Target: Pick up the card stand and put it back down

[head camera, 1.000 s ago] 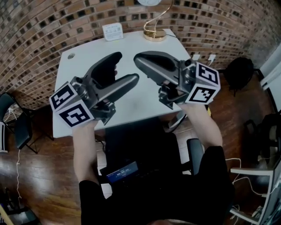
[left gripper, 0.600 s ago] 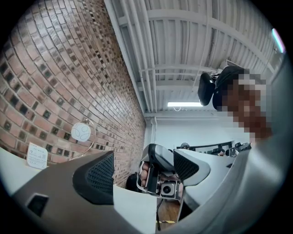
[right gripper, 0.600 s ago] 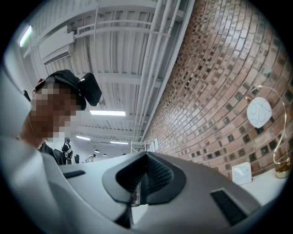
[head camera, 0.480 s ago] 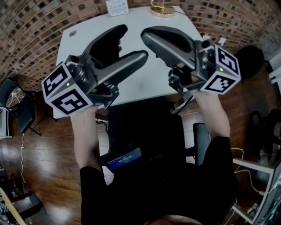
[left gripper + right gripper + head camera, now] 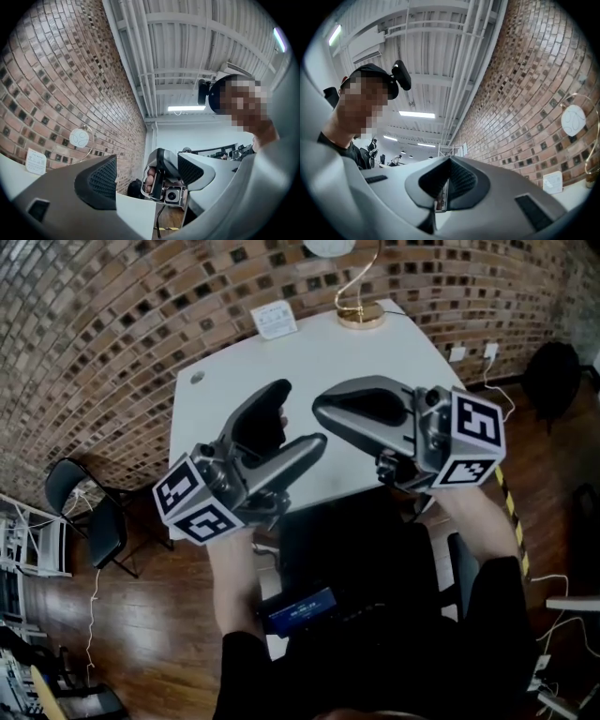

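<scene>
The card stand (image 5: 361,317), a round gold base with a curved gold wire rising from it, sits upright at the far edge of the white worktop (image 5: 319,362), close to the brick wall (image 5: 122,324). The wire carries a round white card (image 5: 573,120). A small white printed card (image 5: 275,320) stands just to the left of the stand along the same far edge. Both are well apart from the hand-held grippers.

The person holds the two hand-held grippers over the near part of the worktop, pointing away from the body and angled toward each other. The left hand-held gripper (image 5: 300,415) has its jaws spread wide; in its own view the two dark ribbed pads (image 5: 101,180) stand far apart, and the other tool shows in the gap beyond them. The right hand-held gripper (image 5: 323,409) has its jaws pressed together, the pads meeting along a thin line in its own view, pinching nothing. Neither tool touches the stand.

A black folding chair (image 5: 89,512) stands on the wooden floor (image 5: 141,643) to the left of the worktop.
</scene>
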`<state>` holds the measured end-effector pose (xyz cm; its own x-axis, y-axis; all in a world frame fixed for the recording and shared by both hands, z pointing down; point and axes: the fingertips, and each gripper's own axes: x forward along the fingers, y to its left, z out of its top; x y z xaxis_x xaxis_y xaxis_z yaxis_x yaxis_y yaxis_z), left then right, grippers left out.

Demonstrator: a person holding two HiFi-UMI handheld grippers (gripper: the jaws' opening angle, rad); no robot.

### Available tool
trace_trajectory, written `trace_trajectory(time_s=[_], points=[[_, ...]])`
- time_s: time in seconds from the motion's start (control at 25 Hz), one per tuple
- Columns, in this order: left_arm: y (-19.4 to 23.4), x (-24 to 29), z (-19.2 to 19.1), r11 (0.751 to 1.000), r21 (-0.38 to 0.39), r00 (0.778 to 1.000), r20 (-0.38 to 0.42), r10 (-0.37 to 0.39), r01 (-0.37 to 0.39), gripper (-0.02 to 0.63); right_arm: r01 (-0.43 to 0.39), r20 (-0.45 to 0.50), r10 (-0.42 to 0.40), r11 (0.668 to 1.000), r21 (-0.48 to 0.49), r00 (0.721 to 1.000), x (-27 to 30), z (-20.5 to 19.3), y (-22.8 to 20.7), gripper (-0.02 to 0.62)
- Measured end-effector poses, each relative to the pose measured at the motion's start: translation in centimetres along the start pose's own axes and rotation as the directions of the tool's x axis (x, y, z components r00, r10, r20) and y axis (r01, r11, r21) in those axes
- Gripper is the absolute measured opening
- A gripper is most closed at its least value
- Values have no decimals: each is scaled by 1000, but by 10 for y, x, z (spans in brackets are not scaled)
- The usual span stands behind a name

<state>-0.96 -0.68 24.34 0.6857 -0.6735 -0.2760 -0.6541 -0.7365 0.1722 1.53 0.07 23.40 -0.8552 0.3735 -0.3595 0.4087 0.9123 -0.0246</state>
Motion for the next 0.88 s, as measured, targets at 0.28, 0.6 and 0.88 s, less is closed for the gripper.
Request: trace_trajectory(time_s=[0.28, 0.6, 0.88], points=[[-7, -4, 4, 1000, 11, 1000, 7, 3, -4, 397, -20, 2, 20, 999, -30, 1000, 1, 6, 12, 11], [-12, -8, 2, 1000, 13, 1000, 10, 4, -4, 397, -42, -8, 42, 998, -41, 999, 3, 3, 21, 11], [-12, -6, -3, 1000, 9, 1000, 6, 4, -4, 397, -43, -3, 43, 998, -40, 999, -2, 1, 20, 11]])
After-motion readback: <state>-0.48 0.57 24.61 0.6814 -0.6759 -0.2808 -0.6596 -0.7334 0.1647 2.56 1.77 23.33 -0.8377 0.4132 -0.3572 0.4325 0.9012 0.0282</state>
